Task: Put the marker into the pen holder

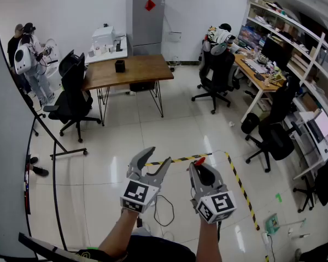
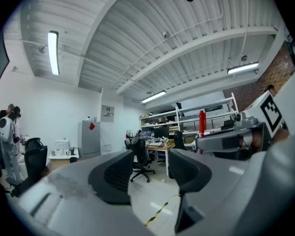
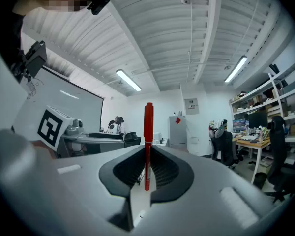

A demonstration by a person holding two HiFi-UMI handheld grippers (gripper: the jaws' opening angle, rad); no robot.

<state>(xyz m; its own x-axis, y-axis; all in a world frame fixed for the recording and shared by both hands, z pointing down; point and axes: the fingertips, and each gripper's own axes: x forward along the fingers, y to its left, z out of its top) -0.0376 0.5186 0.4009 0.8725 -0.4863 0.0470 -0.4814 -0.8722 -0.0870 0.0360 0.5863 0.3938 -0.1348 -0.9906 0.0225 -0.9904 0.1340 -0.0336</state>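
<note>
Nearest to me, my right gripper (image 3: 146, 166) is clamped on the red marker (image 3: 148, 132). The marker stands upright between the pads, with most of its length sticking up past the jaw tips. My left gripper (image 1: 149, 165), just beside the right one, carries nothing. Its jaws stand a little apart and I see only open room through the gap.

Both grippers are up in the air over bare floor, well short of the wooden table (image 1: 153, 70). So the pickup looks done, and I'd judge the step in hand to be carrying the marker across.

On the table, toward its far edge, sits a small black box (image 1: 119, 66). It may be the pen holder, but it is too small from here for me to be sure.

Next I need to walk up to the table, bring the marker over that box's opening, tip it end-down, and only then ease the jaws apart.
</note>
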